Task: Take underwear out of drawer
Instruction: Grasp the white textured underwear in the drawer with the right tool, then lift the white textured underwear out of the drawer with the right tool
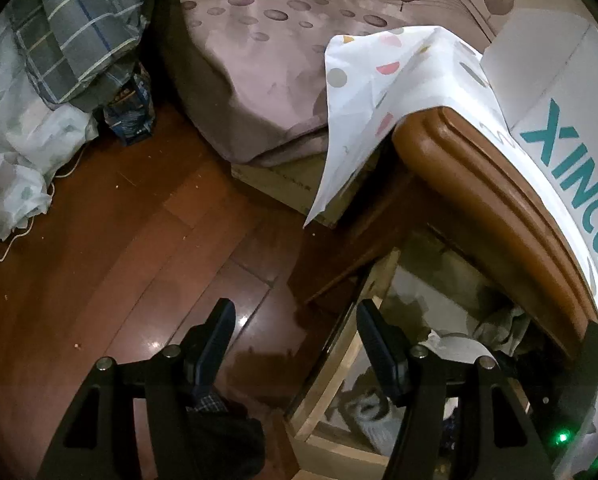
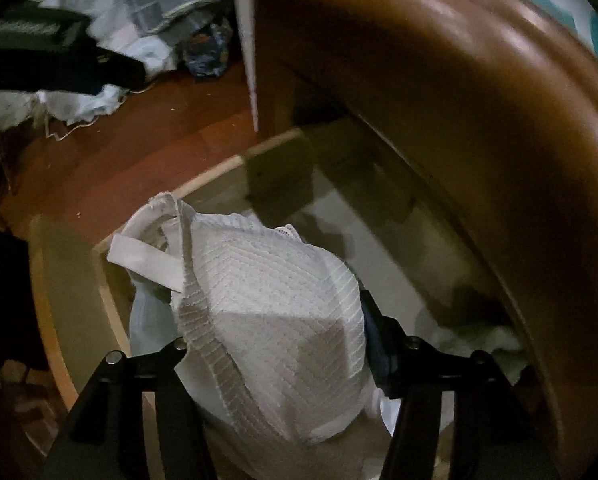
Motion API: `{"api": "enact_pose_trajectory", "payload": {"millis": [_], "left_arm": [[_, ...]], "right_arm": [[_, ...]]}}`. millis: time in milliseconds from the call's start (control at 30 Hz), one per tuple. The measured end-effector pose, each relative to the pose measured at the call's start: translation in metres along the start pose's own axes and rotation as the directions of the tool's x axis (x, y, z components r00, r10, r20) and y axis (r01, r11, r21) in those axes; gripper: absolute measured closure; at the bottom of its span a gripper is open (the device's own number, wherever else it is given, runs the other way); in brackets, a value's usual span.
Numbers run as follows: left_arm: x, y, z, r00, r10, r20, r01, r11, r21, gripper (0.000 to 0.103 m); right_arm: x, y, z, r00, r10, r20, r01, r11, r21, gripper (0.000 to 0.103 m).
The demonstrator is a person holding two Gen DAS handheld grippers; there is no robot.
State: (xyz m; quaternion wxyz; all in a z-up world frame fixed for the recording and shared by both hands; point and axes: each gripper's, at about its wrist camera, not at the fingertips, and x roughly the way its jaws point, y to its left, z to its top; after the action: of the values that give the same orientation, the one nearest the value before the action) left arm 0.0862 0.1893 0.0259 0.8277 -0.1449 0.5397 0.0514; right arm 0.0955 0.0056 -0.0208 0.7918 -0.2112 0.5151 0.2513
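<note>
Underwear: a white ribbed garment [image 2: 271,312] with a flat white band is seen bunched between the right gripper's fingers, lifted just above the open drawer [image 2: 71,300].
Right gripper: the right gripper [image 2: 275,344] is pointed steeply down over the drawer; its jaws are closed on the garment, and only the right finger [image 2: 379,332] is visible, the other being hidden by cloth.
Left gripper: the left gripper [image 1: 297,344] is held half open with nothing between its fingers; it is pointed steeply down, one finger over the floor [image 1: 119,248], the other over the drawer's near corner.
Writing: teal letters reading "XINCCI" are seen on a white box [image 1: 559,140] set on top of the cabinet [image 1: 491,184] above the drawer; smaller marks beside them cannot be read.
Left view only: a bed [image 1: 259,80] with a pinkish dotted cover is shown beyond the cabinet, and a white spotted cloth [image 1: 379,92] is draped over the cabinet's corner.
Both views: a checked blanket [image 1: 83,28] is shown piled across the floor from the drawer.
Right view only: the held garment and the drawer's pale interior are shown; the view is blurred.
</note>
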Motion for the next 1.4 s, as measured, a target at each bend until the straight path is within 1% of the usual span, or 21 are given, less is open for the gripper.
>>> {"api": "enact_pose_trajectory", "payload": {"millis": [67,100,167,267,400,467,633,667,733,800,867,1000,1067,1233,1333,1400], "left_arm": [[0.000,0.000,0.000,1.000,0.013,0.004,-0.013,1.000,0.009,0.038],[0.001,0.000,0.000,1.000,0.012,0.002,-0.012,1.000,0.007,0.038],[0.001,0.001,0.000,1.000,0.004,-0.002,-0.004,1.000,-0.001,0.038],[0.001,-0.001,0.000,1.000,0.003,0.000,-0.003,1.000,0.007,0.038],[0.001,-0.003,-0.001,1.000,-0.001,-0.001,0.001,1.000,0.021,0.038],[0.001,-0.003,-0.002,1.000,-0.004,-0.005,0.004,1.000,0.024,0.038],[0.001,-0.004,-0.001,1.000,0.006,0.001,-0.006,1.000,0.031,0.038],[0.002,-0.005,-0.002,1.000,0.002,-0.001,-0.002,1.000,0.029,0.038],[0.002,-0.006,-0.002,1.000,-0.001,-0.002,0.001,1.000,0.030,0.038],[0.000,-0.008,-0.003,1.000,-0.003,0.004,0.003,0.999,0.043,0.038],[0.000,-0.011,-0.004,1.000,-0.005,0.006,0.004,0.998,0.056,0.038],[0.004,-0.018,-0.007,1.000,-0.013,-0.016,0.014,0.996,0.086,0.038],[0.005,-0.022,-0.008,1.000,-0.013,-0.021,0.015,0.995,0.102,0.038],[0.011,-0.029,-0.011,0.999,-0.023,-0.044,0.028,0.992,0.125,0.038],[0.015,-0.038,-0.015,0.998,-0.025,-0.057,0.034,0.985,0.167,0.038],[0.019,-0.043,-0.019,0.995,-0.053,-0.088,0.069,0.979,0.189,0.038]], "right_arm": [[0.004,-0.001,-0.001,1.000,-0.007,-0.013,0.007,1.000,0.012,0.048],[0.006,-0.001,-0.002,1.000,-0.006,-0.022,0.006,1.000,0.017,0.047],[0.009,-0.002,-0.004,0.999,0.009,-0.043,-0.007,0.999,0.031,0.042],[0.012,-0.006,-0.008,0.998,0.008,-0.063,-0.005,0.999,0.053,0.041],[0.007,-0.007,-0.012,0.998,0.030,-0.052,-0.026,0.997,0.078,0.041],[0.007,-0.010,-0.013,0.997,0.041,-0.060,-0.035,0.994,0.099,0.033],[0.009,-0.010,-0.013,0.996,0.056,-0.063,-0.048,0.991,0.127,0.032],[0.008,-0.010,-0.013,0.997,0.059,-0.057,-0.051,0.990,0.129,0.034],[0.006,-0.011,-0.014,0.997,0.060,-0.047,-0.053,0.989,0.137,0.035],[0.004,-0.012,-0.015,0.997,0.064,-0.041,-0.058,0.988,0.146,0.040],[-0.003,-0.010,-0.017,0.999,0.036,-0.015,-0.034,0.991,0.130,0.049],[-0.015,-0.003,-0.021,1.000,-0.006,-0.014,0.007,0.997,0.082,0.056],[-0.022,-0.001,-0.021,1.000,-0.021,-0.002,0.021,0.997,0.080,0.059],[-0.048,-0.003,-0.024,0.998,-0.040,0.053,0.032,0.990,0.136,0.063],[-0.066,-0.010,-0.030,0.994,-0.063,0.090,0.044,0.980,0.196,0.064],[-0.077,-0.015,-0.034,0.990,-0.081,0.119,0.050,0.969,0.241,0.065]]}}
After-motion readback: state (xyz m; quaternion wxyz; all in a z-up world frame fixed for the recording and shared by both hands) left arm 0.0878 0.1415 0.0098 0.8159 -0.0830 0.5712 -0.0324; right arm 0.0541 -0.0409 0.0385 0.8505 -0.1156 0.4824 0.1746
